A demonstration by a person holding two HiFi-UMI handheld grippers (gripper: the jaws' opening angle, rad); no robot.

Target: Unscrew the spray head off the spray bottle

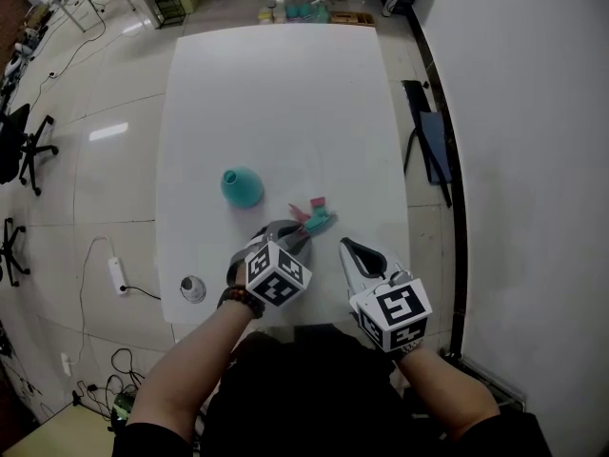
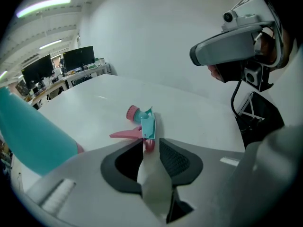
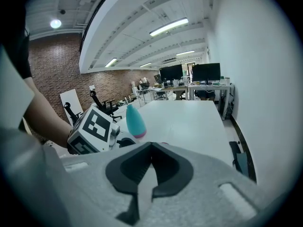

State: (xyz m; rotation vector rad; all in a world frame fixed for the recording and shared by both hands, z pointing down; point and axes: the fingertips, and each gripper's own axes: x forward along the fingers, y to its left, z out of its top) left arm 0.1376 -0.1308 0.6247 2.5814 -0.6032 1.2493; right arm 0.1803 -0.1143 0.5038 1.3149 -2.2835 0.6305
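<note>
Teal and pink, the spray head (image 1: 315, 217) lies on its side on a white table (image 1: 285, 93), already off the spray bottle (image 1: 242, 187). The bottle stands upright to its left and a little further from the person, teal with a pink base, its neck bare. A person holds 2 grippers over the near end of the table. The left gripper (image 2: 150, 148) points at the spray head with its jaws a little apart. The head's pink collar sits right at the mouth of that narrow gap, with a sliver of space beside it and white table showing between the jaws further back, so nothing looks clamped. The right gripper (image 3: 151, 145) hangs just to the right of the left one, near the table edge, its jaws closed tip to tip with nothing between them.
</note>
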